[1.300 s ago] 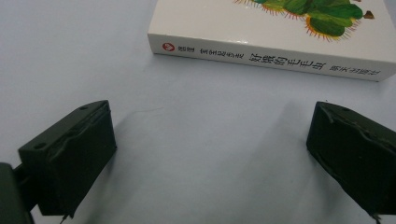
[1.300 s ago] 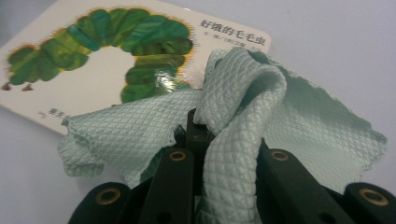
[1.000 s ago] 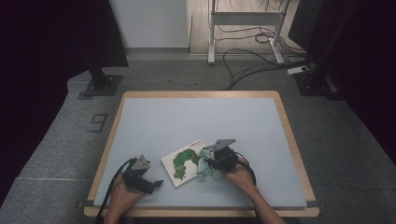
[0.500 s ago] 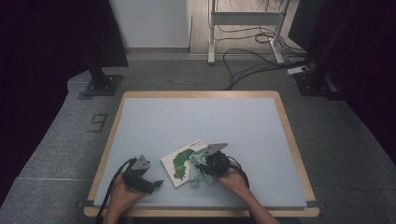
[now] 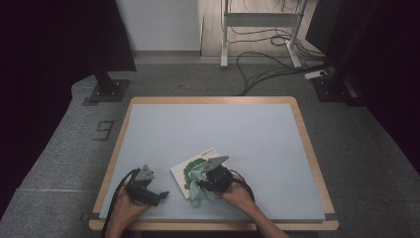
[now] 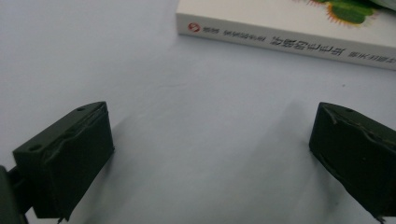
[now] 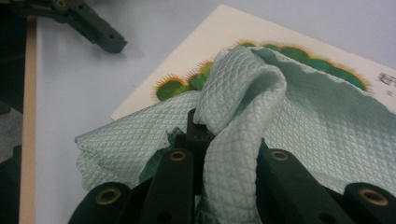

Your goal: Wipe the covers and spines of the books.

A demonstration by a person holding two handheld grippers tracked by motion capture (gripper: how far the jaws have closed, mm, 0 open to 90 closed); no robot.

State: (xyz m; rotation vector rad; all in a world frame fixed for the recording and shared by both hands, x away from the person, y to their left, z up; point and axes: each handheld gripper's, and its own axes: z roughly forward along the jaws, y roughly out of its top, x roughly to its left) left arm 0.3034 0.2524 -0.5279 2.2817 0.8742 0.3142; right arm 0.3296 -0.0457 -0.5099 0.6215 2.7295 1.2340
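place: lab/recording studio | cues: black curtains [image 5: 59, 44], floor cables [image 5: 267, 54], stand bases [image 5: 106, 91], grey carpet [image 5: 59, 163]

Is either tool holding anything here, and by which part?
The right tool pinches the green cloth by a bunched fold, over the book. The left tool holds nothing.

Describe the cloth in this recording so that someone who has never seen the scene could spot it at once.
On the grey table, look near the front edge, where a white book with a green picture on its cover lies. The cloth is draped over that cover, pinched in the right gripper. It is the one soft thing there: pale mint green, with a fine diamond weave.
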